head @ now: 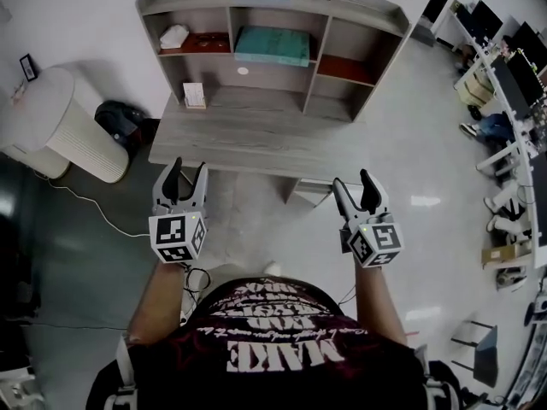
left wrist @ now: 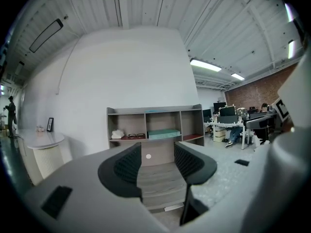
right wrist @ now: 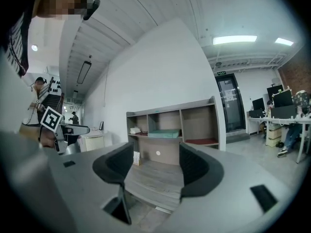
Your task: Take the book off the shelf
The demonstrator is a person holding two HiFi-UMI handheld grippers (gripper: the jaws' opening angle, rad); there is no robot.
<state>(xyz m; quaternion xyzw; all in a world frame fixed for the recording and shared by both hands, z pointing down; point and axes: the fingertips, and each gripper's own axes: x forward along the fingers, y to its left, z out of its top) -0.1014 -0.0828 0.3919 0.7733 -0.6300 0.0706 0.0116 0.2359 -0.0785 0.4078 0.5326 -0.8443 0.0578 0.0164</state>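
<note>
A teal book [head: 272, 45] lies flat in the middle compartment of the grey desk shelf [head: 376, 17]; it also shows as the teal book [left wrist: 164, 133] and the teal book [right wrist: 164, 134]. Both grippers hover in front of the desk's near edge, well short of the shelf. My left gripper [head: 186, 174] is open with nothing between its jaws, and so is my right gripper [head: 354, 189]. Through each gripper view, left gripper [left wrist: 157, 161] and right gripper [right wrist: 156, 168], the wooden desk top shows between the jaws.
A white cloth [head: 173, 35] and glasses lie in the left compartment; a red mat [head: 344, 68] is in the right one. A small card [head: 194, 95] stands on the desk [head: 239, 135]. A white round cabinet [head: 64, 126] stands left; office desks [head: 504, 84] and a seated person are right.
</note>
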